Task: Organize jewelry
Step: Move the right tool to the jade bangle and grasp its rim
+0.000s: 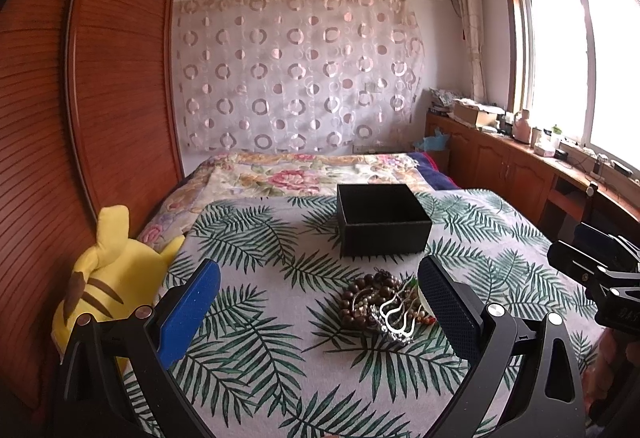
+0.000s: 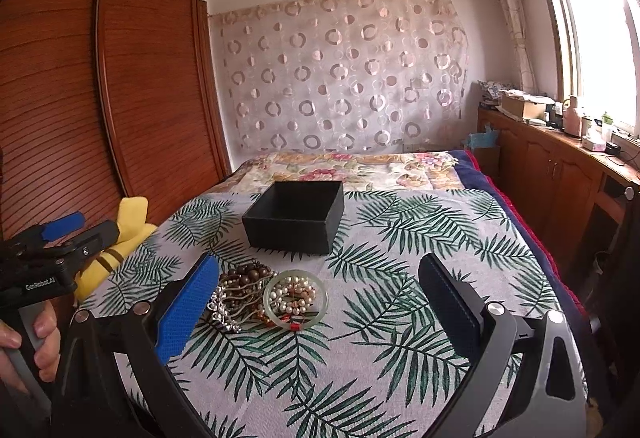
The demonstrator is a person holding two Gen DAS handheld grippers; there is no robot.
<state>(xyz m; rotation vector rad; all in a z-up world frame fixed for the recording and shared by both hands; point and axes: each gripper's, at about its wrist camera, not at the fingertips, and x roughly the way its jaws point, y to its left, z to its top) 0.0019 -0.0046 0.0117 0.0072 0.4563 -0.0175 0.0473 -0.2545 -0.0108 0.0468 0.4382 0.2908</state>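
Observation:
A heap of jewelry [image 1: 380, 304] lies on the palm-leaf cloth [image 1: 256, 278]: brown bead strings, pearls, a silver piece and a pale green bangle [image 2: 295, 300]. An open, empty black box [image 1: 380, 224] stands just beyond the heap; it also shows in the right wrist view [image 2: 294, 215]. My left gripper [image 1: 320, 278] is open and empty above the cloth, with the heap near its right finger. My right gripper [image 2: 320, 278] is open and empty, with the heap [image 2: 268, 296] near its left blue finger.
A yellow plush toy [image 1: 108, 278] lies at the bed's left edge beside a wooden wardrobe [image 1: 60, 117]. A floral blanket [image 1: 300, 173] covers the far bed. A wooden cabinet [image 2: 560, 165] with clutter runs under the window at right.

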